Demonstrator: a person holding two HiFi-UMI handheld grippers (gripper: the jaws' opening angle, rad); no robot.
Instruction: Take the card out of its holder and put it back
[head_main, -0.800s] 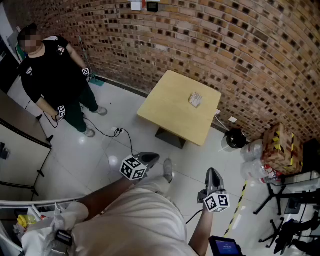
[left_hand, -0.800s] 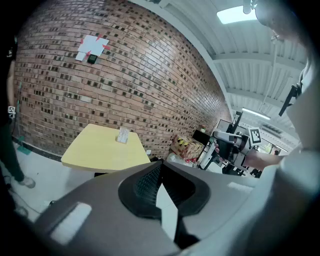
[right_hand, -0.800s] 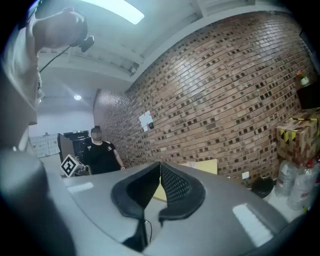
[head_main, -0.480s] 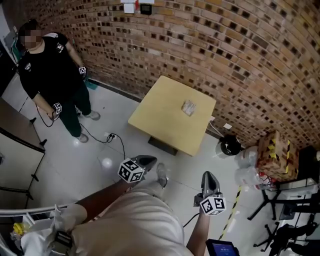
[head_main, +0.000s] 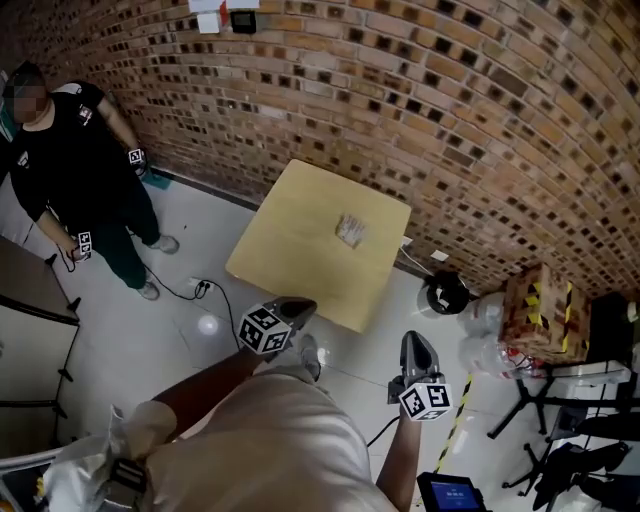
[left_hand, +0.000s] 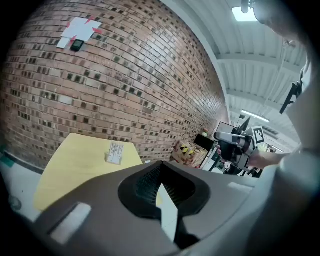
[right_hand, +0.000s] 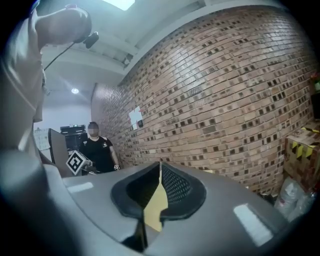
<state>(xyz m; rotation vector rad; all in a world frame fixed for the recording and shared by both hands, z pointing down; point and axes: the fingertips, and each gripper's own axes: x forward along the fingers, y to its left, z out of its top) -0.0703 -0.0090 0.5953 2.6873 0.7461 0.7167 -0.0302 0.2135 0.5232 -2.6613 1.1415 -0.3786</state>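
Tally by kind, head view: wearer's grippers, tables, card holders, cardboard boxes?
grippers held by wearer: 2, left gripper and right gripper
table: 1
card holder: 1
cardboard box: 1
total: 5

The left tool fills the lower frame, its jaws closed together with nothing between them. Beyond it, at the left, a yellow tabletop carries a small pale card holder toward its far right corner. A brick wall rises behind. At the right, a hand holds the right tool.
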